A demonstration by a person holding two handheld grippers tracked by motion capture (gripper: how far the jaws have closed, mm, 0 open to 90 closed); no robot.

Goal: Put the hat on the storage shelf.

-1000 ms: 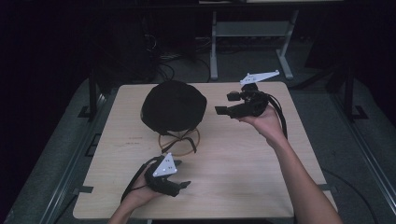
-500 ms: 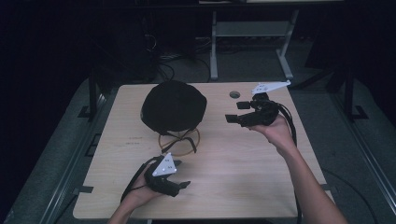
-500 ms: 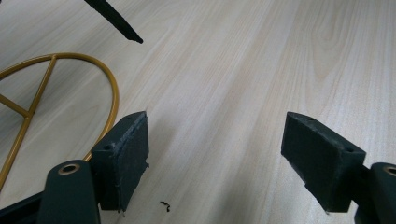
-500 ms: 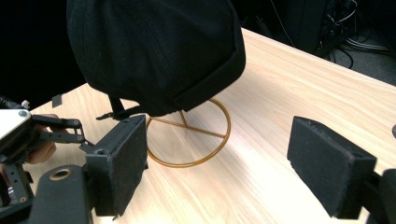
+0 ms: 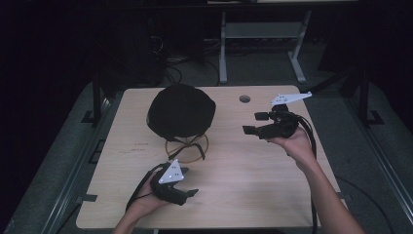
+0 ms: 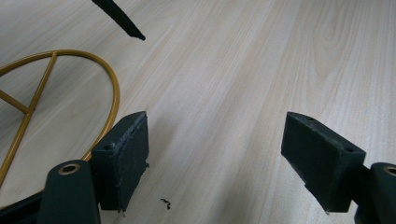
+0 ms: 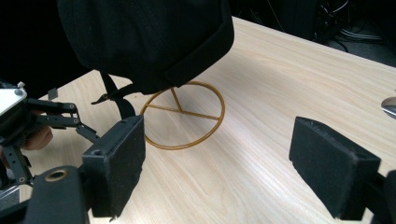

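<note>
**A:** Where's the black cap (image 5: 181, 110)?

**B:** Sitting on top of the gold wire stand (image 5: 186, 147), toward the far left part of the wooden desk (image 5: 253, 185). Take the stand as the landmark: the cap covers its top, and only the round base ring shows beneath it. In the right gripper view a black strap (image 7: 116, 100) hangs from the cap down beside the ring.

**A:** And the left gripper (image 5: 191, 193)?

**B:** Just on the near side of the stand, low over the desk. Its fingers (image 6: 125, 154) are spread wide with nothing between them, only bare wood. In the left gripper view the ring lies just beside the left-hand pad.

**A:** The right gripper (image 5: 253, 123)?

**B:** Off to the right of the stand, well apart from it, raised in the person's hand and pointed back toward the cap. Its fingers (image 7: 119, 163) are also wide apart and hold nothing. Neither gripper touches the cap.

**A:** Anything else?

**B:** A round hole (image 5: 244, 99) in the desk, beyond the stand and to its right.
</note>
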